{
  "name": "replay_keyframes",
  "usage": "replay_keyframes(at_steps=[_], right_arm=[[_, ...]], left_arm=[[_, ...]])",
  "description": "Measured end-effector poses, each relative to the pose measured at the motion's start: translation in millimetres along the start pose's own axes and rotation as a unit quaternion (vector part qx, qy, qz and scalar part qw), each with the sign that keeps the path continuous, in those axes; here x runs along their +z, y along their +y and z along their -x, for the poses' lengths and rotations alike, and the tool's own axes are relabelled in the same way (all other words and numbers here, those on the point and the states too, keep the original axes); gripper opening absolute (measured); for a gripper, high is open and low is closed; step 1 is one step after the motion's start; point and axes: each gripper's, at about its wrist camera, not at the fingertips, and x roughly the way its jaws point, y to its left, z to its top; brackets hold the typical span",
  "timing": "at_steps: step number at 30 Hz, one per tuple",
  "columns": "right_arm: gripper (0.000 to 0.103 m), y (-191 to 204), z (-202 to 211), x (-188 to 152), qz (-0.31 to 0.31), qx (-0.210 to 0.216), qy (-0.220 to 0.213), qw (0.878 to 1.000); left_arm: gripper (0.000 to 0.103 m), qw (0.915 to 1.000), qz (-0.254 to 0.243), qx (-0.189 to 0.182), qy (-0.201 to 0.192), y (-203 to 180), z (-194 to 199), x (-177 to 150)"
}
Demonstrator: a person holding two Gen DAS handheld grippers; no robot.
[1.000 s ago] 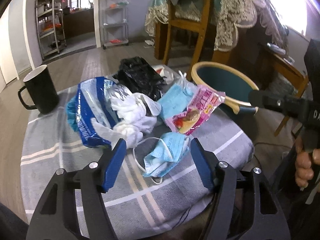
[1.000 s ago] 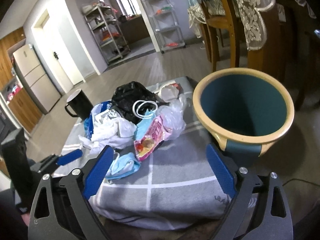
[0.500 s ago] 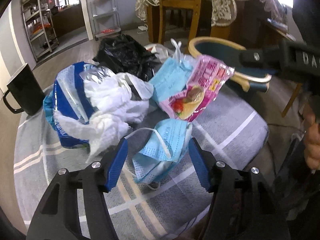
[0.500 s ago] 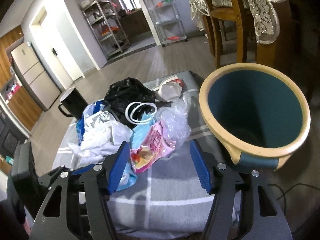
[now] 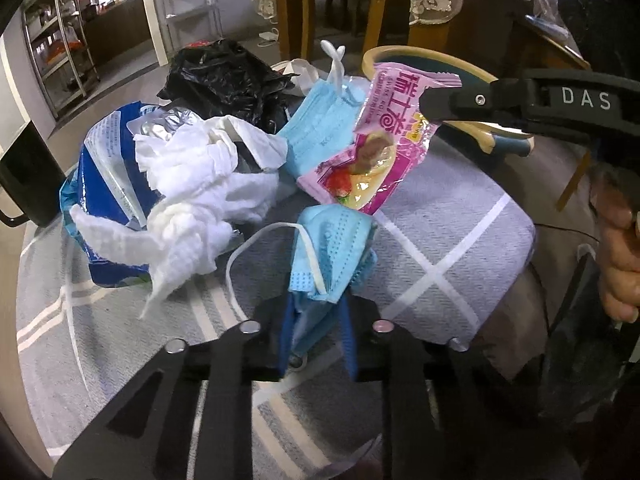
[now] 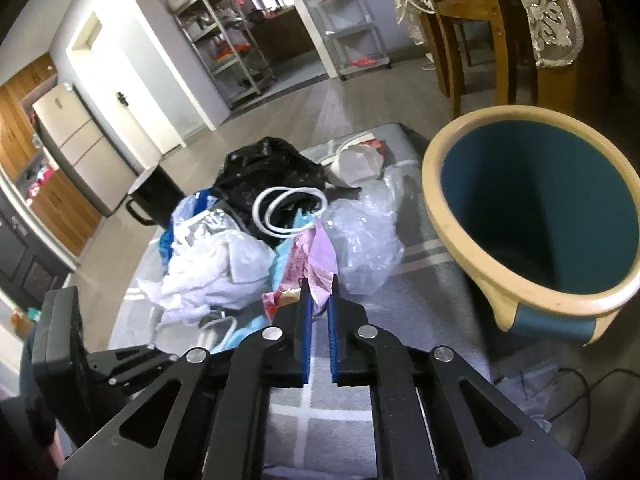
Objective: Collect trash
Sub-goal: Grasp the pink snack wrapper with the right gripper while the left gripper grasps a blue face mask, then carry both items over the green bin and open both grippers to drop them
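Observation:
A pile of trash lies on a grey cloth-covered table (image 5: 460,216). My left gripper (image 5: 316,300) is shut on a crumpled blue face mask (image 5: 332,248) at the pile's near edge. My right gripper (image 6: 318,288) is shut on a pink snack wrapper (image 6: 312,260), which also shows in the left wrist view (image 5: 376,148). The right gripper enters the left wrist view from the right (image 5: 430,104). A teal bin with a cream rim (image 6: 540,216) stands just right of the table, open side up.
The pile also holds white tissues (image 5: 192,200), a blue plastic bag (image 5: 104,184), a black bag (image 5: 228,76), a second blue mask (image 5: 320,128) and clear plastic (image 6: 360,240). A black mug (image 5: 24,176) stands at the left. Wooden chairs (image 6: 480,32) stand behind.
Both grippers moved forward into the pile and closed. The left shut on the blue mask, the right on the pink wrapper.

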Motion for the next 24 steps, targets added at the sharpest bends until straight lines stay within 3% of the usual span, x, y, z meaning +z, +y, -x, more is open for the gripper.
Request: replay_keyframes(at_steps=[12,24], right_arm=[[0.006,3,43,7,-0.01,0.026,-0.052,0.998],[0.006,-17,90,16,-0.031,-0.04,-0.134,0.99]], left_arm=[[0.01,0.9978,0.027,-0.043,-0.043,5,38,4],[0.01,0.9884,0.072,-0.097,-0.092,15,59,21]])
